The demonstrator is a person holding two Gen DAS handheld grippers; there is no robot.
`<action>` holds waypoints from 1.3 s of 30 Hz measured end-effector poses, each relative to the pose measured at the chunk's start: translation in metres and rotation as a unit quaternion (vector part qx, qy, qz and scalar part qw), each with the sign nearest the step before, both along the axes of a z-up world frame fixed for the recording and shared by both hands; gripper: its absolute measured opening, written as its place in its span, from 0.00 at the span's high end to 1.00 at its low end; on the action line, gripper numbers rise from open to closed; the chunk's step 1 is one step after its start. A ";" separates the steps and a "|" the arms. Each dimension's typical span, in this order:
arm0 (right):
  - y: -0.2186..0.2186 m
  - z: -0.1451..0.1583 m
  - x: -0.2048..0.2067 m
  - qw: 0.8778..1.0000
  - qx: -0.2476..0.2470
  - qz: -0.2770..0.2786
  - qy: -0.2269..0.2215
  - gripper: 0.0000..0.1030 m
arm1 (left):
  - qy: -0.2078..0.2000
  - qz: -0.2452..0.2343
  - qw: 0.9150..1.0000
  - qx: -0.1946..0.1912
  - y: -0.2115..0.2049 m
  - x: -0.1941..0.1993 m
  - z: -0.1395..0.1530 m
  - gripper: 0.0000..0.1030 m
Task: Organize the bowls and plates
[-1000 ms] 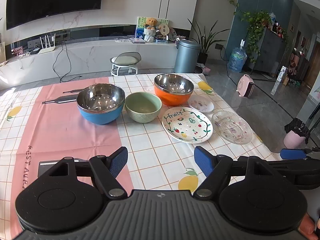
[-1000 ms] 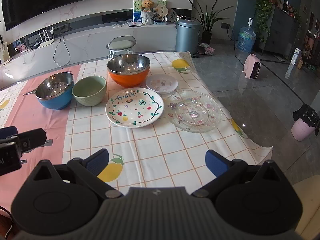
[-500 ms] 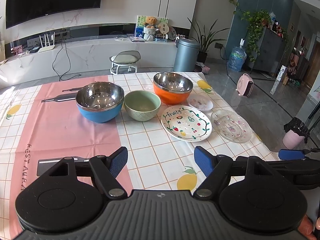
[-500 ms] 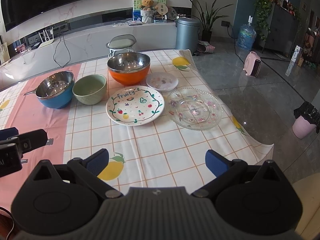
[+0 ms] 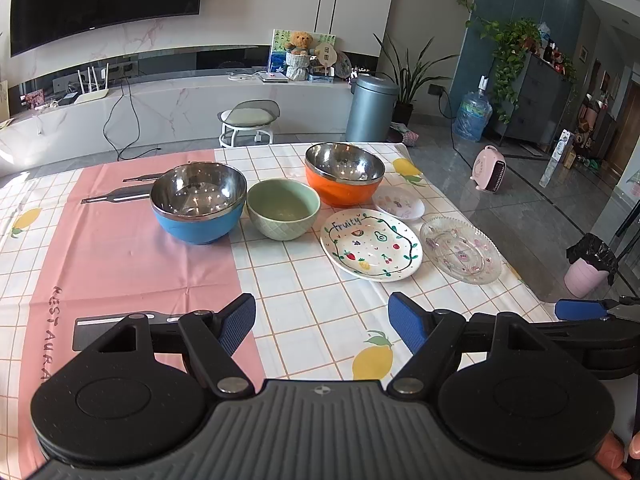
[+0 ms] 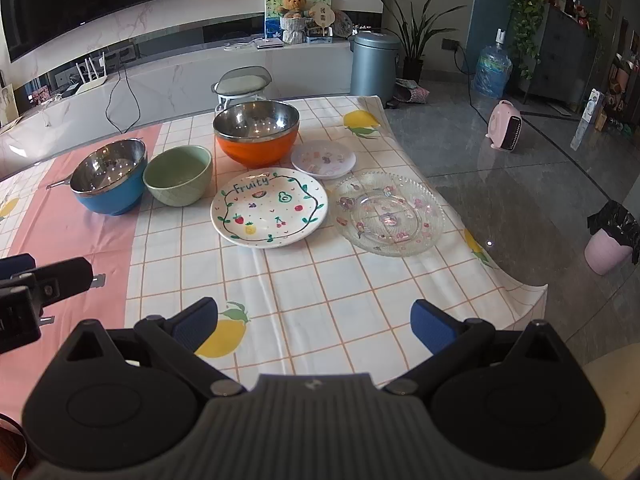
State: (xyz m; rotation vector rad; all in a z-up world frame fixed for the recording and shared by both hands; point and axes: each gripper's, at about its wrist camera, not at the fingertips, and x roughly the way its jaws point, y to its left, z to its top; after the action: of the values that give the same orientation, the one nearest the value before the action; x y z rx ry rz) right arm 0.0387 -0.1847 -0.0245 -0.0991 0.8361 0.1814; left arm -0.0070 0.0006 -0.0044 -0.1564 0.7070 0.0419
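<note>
Left wrist view: the left claw [image 5: 322, 318] hangs low over the near part of the surface [image 5: 304, 300], its two blue-padded fingers spread wide with nothing between them. Farther back stand three bowls in a loose row: a blue bowl [image 5: 199, 202] with a steel inside on the pink strip of the cloth, a pale green bowl [image 5: 283, 215] just beside it, and an orange bowl [image 5: 344, 174] with a steel inside, slightly farther back. To the right lie a white plate painted with fruit [image 5: 371, 245], a clear glass plate [image 5: 460, 250] near the edge, and a small white saucer [image 5: 398, 203] behind them.

Right wrist view: the right claw [image 6: 314, 320] also hovers over the near cloth, fingers spread and empty. The fruit plate [image 6: 270, 213] lies straight ahead, the glass plate [image 6: 390, 213] just beside it on the right, and the saucer [image 6: 324, 159] is behind, its edge touching or overlapping the glass plate. The orange bowl [image 6: 257, 133], green bowl [image 6: 178, 175] and blue bowl [image 6: 109, 182] stand upright to the left.
</note>
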 end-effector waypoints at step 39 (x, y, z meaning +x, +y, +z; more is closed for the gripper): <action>-0.016 -0.044 0.021 0.993 0.074 0.052 -0.082 0.03 | 0.016 0.020 0.997 -0.069 0.021 0.039 -0.031 0.24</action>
State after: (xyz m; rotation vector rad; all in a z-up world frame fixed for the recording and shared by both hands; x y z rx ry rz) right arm 0.0592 -0.2009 -0.0688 -0.0172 0.6520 0.3286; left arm 0.0323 0.0218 -0.0351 -0.3037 0.7396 0.0339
